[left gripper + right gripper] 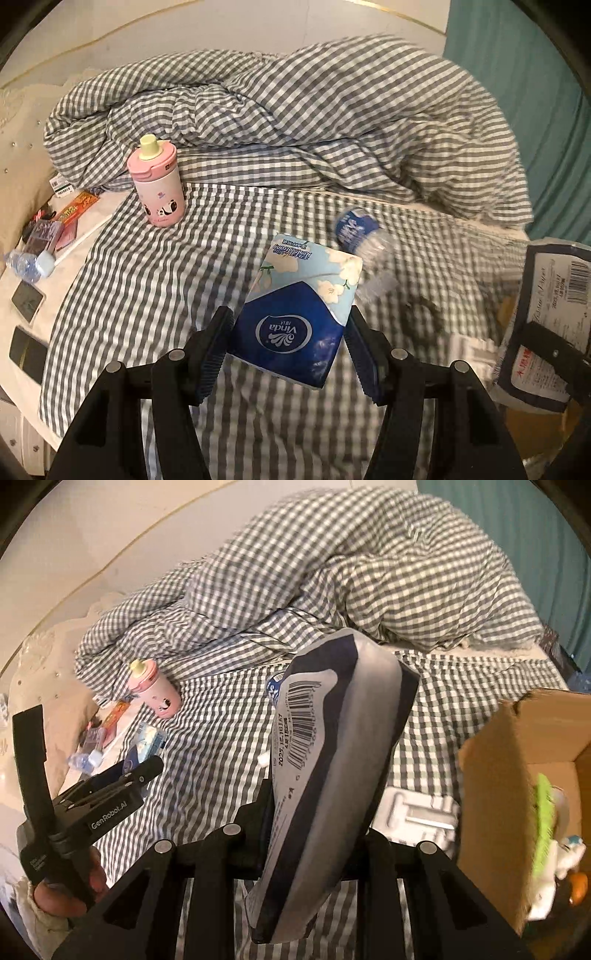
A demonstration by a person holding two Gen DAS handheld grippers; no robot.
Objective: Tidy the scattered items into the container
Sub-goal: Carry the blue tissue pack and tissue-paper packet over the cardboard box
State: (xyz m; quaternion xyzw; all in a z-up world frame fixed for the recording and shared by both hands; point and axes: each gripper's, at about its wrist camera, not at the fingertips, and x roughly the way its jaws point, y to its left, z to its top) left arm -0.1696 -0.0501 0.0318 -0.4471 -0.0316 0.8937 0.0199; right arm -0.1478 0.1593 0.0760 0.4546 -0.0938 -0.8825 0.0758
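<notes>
Blue tissue pack (295,314): clamped between the left gripper (291,350) pads, held above the gingham bed (166,266).
Grey tissue pack (332,775): pinched in the right gripper (314,834), jaws together on it, just left of the cardboard box (491,775).
Pink bottle (157,184): upright on the bed, well apart.
Water bottle (362,236): behind the blue pack.

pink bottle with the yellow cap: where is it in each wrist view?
Left wrist: pink bottle stands upright on the checked sheet, upper left, just before the bunched duvet.
Right wrist: pink bottle at left of centre, looks tilted in this view, above the left gripper.
Shared landmark: the bunched checked duvet directly behind it.
</notes>
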